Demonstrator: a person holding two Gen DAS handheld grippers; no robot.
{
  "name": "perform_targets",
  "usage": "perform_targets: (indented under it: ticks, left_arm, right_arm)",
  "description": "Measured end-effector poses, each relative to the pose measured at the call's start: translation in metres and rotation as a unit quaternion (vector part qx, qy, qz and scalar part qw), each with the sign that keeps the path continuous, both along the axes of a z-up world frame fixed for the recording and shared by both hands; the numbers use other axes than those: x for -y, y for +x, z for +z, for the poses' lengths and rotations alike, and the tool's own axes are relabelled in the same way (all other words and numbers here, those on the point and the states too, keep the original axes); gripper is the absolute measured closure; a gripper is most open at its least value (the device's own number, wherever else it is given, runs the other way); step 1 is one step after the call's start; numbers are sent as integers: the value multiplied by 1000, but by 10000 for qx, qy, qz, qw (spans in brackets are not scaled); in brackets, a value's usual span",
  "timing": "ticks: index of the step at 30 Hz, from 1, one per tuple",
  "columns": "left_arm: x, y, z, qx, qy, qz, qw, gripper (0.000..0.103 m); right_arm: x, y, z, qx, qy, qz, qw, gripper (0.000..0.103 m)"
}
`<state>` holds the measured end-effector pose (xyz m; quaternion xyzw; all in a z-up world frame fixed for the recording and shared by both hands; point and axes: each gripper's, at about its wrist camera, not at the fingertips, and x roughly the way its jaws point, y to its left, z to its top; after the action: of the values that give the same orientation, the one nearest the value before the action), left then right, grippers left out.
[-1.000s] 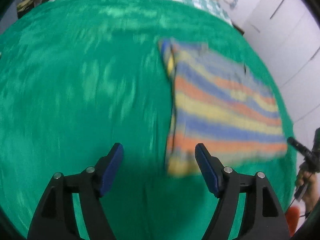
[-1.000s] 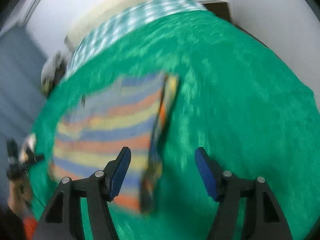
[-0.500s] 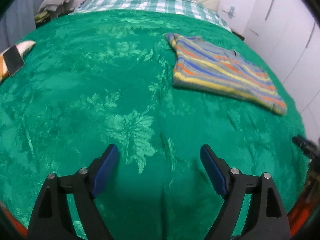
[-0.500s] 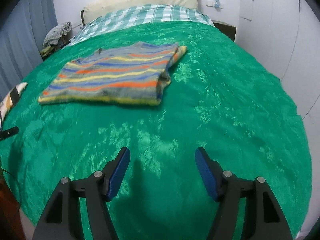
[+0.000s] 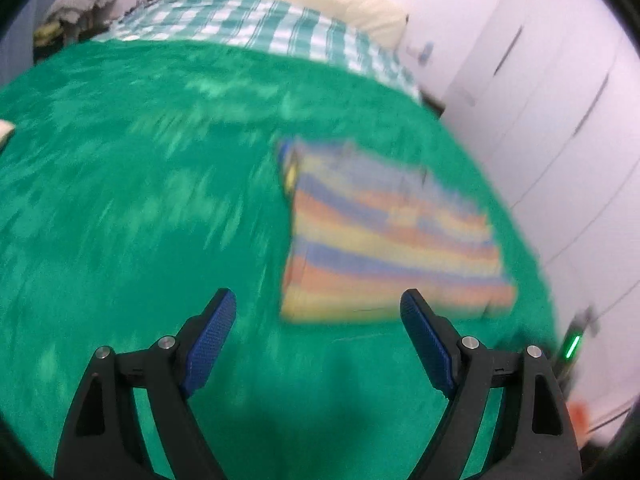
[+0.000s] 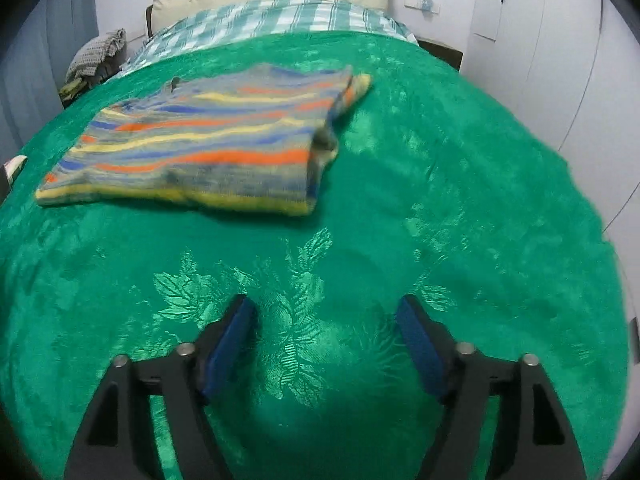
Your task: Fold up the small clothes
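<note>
Left wrist view is smeared all over — the striped garment is just soft bands of colour, so its folds and edges can't be made out, and the green bedspread pattern is streaks. A small device with a green light at the right rim is too blurred to identify. In both views the frame bottom cuts off the gripper arms. Right wrist view: a grey heap by the bed head — too small to tell, and something pale is clipped at the left edge.
</note>
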<state>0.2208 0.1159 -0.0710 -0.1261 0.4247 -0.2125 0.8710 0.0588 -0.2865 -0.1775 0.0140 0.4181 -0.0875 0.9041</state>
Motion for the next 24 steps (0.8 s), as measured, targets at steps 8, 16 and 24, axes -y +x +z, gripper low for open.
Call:
perform_targets:
  ticks: [8,16,24]
  left_arm:
    - [77,160,-15,-487,812,-524,9941,33]
    - [120,206,-64,-869,1979,-428,9754,100]
    - [103,206,-64,-497,1872,199,9809,82]
  right_arm:
    - [-1,0,-2,65,70,24,10000,16]
    - [0,1,-5,57,96,58,9999,12]
    - [0,3,-5,46,80,63,9999,10]
